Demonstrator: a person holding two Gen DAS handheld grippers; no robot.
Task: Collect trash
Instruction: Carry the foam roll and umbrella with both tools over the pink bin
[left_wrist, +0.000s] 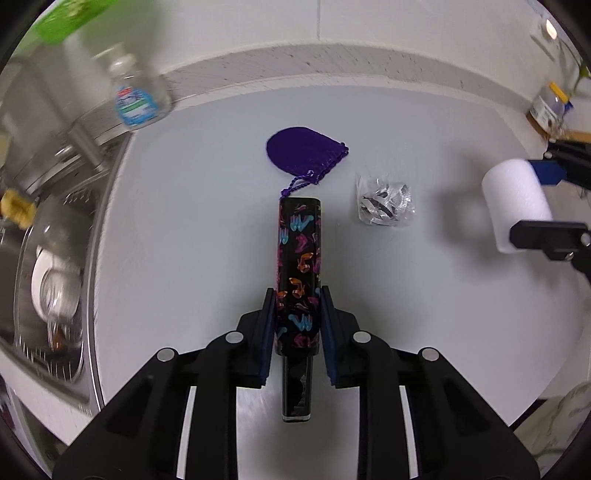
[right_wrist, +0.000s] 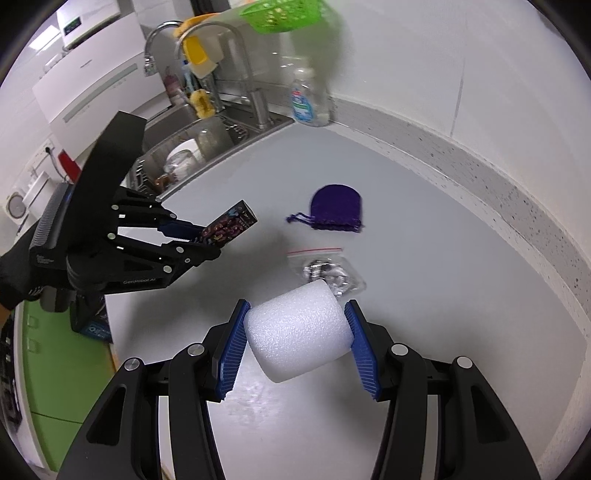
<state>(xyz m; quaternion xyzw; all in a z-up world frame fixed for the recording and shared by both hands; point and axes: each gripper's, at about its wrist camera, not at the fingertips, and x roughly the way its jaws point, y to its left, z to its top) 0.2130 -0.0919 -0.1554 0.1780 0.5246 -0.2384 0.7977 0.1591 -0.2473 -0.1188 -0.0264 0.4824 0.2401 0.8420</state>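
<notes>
Seemingly mid-collection, both tools are loaded above the grey counter (left_wrist: 184, 240). The left gripper (left_wrist: 297, 321) is clamped on a slim black box (left_wrist: 299, 266) with a coloured print; its pads bear on the box's lower part only, so most of the length juts out beyond the fingertips. The right gripper (right_wrist: 295, 332) is clamped on a white foam roll (right_wrist: 297, 328), held across its ends and clear of the counter.

Two pieces lie uncollected on the counter: a purple pouch (left_wrist: 301, 157) with a drawstring, and just beside it a clear bag (left_wrist: 384, 201) of silvery scraps.

Risks, as judged from this arrangement:
- The box is gripped far from its middle, so a quick swing or roll of the wrist could make it pivot or slide out.
- The foam looks soft and smooth, so it may squirm loose if squeezed unevenly.
- The sink (right_wrist: 192, 144) with dishes lies close on the left, so a dropped box could land among them.
- A plastic bottle (right_wrist: 308, 99) stands at the counter's back corner and could be knocked by a wide sweep.

No bin is in view, so where either load goes cannot be told.
</notes>
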